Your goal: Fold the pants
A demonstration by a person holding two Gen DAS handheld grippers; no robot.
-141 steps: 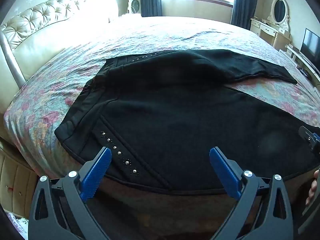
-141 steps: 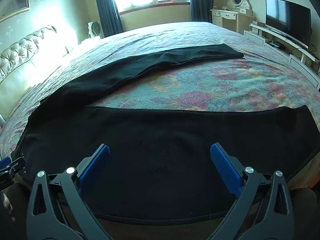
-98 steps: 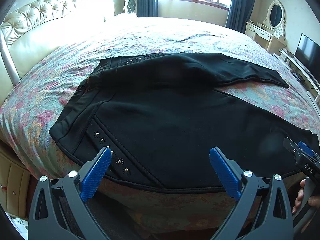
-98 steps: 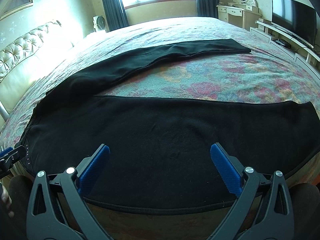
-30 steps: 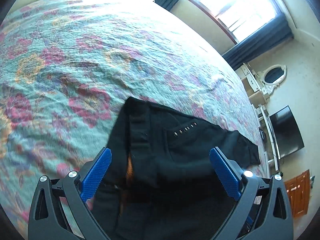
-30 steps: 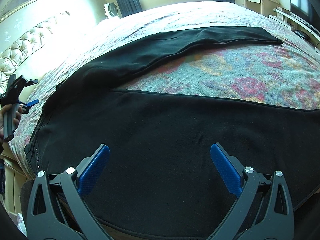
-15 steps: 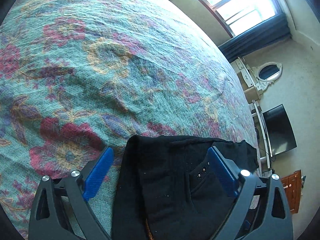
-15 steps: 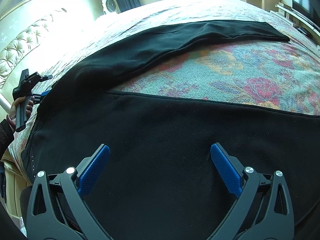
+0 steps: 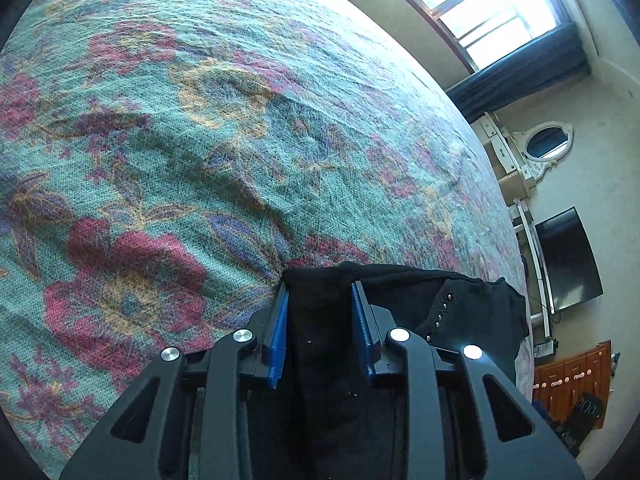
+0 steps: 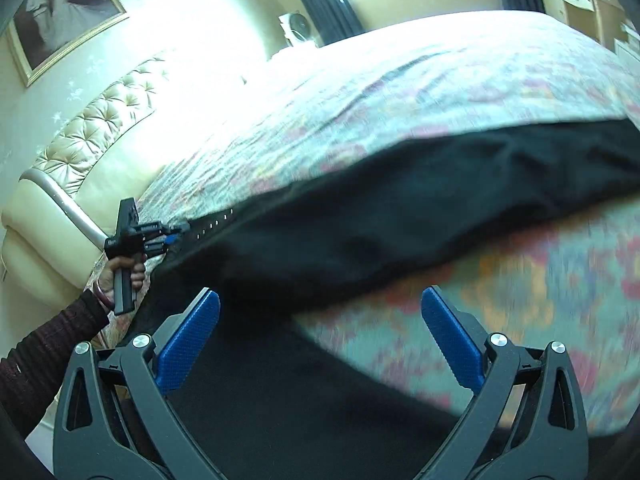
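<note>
Wide bed [image 10: 460, 80] under a floral bedspread [image 9: 200, 140] in teal, red and yellow, lightly wrinkled. Cream tufted headboard [image 10: 104, 136] along one side. Directly on the spread: black pants [image 10: 400, 216], one leg stretched across the cover, the other nearer the camera, spread showing between them. Small studs [image 9: 440, 312] near the bunched waist edge.

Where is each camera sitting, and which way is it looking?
Left wrist: rides on the left hand-held gripper, looking across the flowery bedspread toward the window; its blue fingers pinch the black pants.
Right wrist: rides on the open right hand-held gripper, facing the headboard; the person's left hand shows.
Both see: pants and bedspread.
</note>
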